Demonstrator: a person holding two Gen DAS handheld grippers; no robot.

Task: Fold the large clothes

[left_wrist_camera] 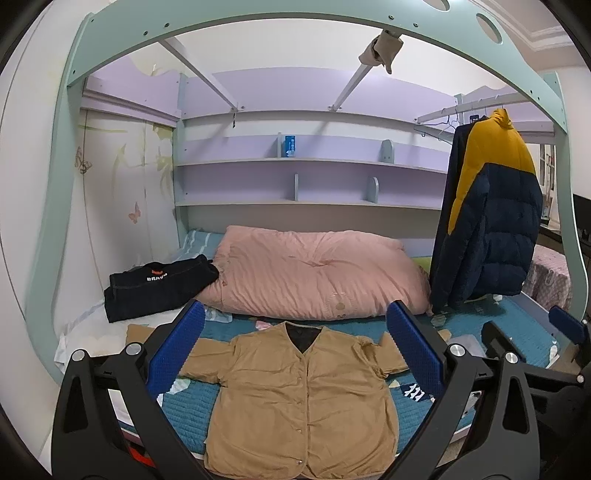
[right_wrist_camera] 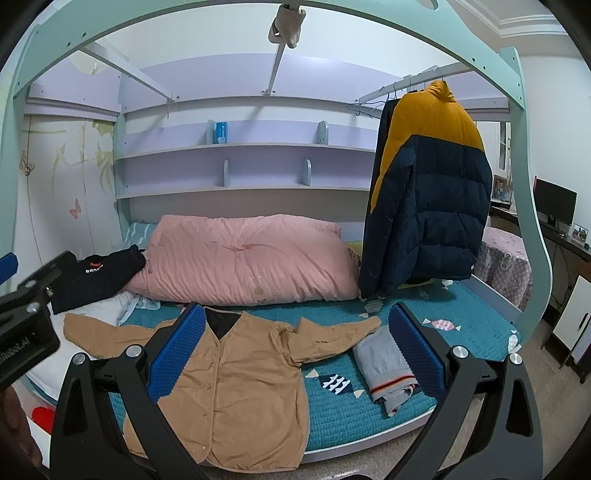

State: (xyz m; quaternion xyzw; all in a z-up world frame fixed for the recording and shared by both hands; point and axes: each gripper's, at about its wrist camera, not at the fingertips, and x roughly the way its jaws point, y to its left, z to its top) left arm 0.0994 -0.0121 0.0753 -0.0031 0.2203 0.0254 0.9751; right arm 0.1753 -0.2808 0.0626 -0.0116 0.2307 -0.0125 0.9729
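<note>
Near the front edge of the bed (left_wrist_camera: 517, 332) lies the tan jacket (left_wrist_camera: 299, 398), spread flat with its buttoned front up, collar toward the back and both sleeves stretched out to the sides. No crease or fold shows in it, so I judge this garment's folding has not begun: sleeves and body are all still to be turned in.

Toward the back left corner a black garment (left_wrist_camera: 159, 288) sits in a compact folded stack, and near the front right edge a grey garment (right_wrist_camera: 388, 362) lies folded too; both look finished. A navy and yellow puffer jacket (left_wrist_camera: 487, 221) hangs on a rail over the right side and may be waiting its turn.

The left tool (left_wrist_camera: 295, 354) hangs above the tan jacket with its blue pads wide apart, holding nothing. The right tool (right_wrist_camera: 297, 350) is likewise spread and empty, off toward the jacket's right sleeve.

The bed carries a teal quilted cover, soft and a little uneven, with a big pink duvet (left_wrist_camera: 317, 273) bunched along the back. A mint-green bunk frame (left_wrist_camera: 258, 18) arches overhead, lilac shelves (left_wrist_camera: 314, 162) line the rear wall, and a desk with a monitor (right_wrist_camera: 554, 203) stands off to the right.
</note>
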